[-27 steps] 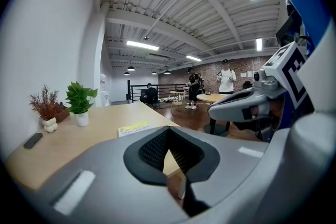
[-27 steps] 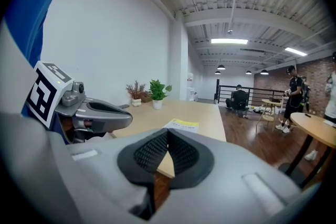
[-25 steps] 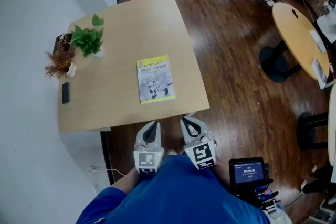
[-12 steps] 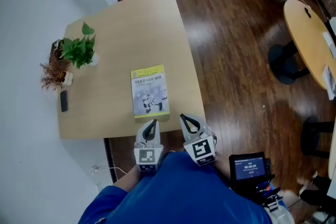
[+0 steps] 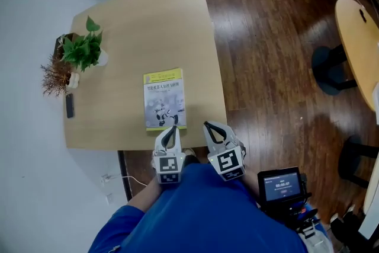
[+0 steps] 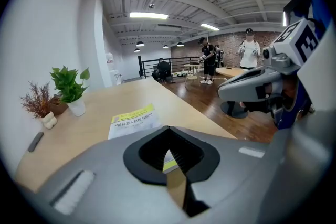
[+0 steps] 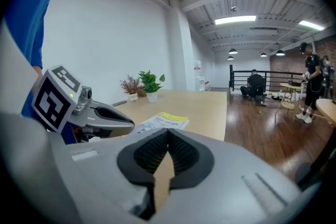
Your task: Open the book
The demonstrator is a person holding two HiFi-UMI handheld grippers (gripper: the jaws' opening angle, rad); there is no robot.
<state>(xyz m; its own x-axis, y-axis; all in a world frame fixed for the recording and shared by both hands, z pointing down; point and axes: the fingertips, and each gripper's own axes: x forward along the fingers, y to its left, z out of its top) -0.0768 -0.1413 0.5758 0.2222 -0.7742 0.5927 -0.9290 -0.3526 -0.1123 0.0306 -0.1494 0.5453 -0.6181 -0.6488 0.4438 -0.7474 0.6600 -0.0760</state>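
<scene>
Hovering by the counter point(image 5: 118, 38) edge, left gripper point(image 5: 171, 129) and right gripper point(image 5: 208, 125) are pinched shut, empty — the book point(image 5: 164, 99) lies closed. Next, likely: hook its free edge and lift.

I see a light wooden counter point(image 5: 148, 26) standing on a dark wood floor point(image 5: 266, 68). A closed book point(image 5: 164, 98) with a yellow-banded cover lies flat close to the near edge. Along the left side, well apart from it, are a green potted plant point(image 5: 83, 47), a dried brown plant point(image 5: 54, 75) just beside that, and a slim dark device point(image 5: 70, 105) lying flat.
</scene>
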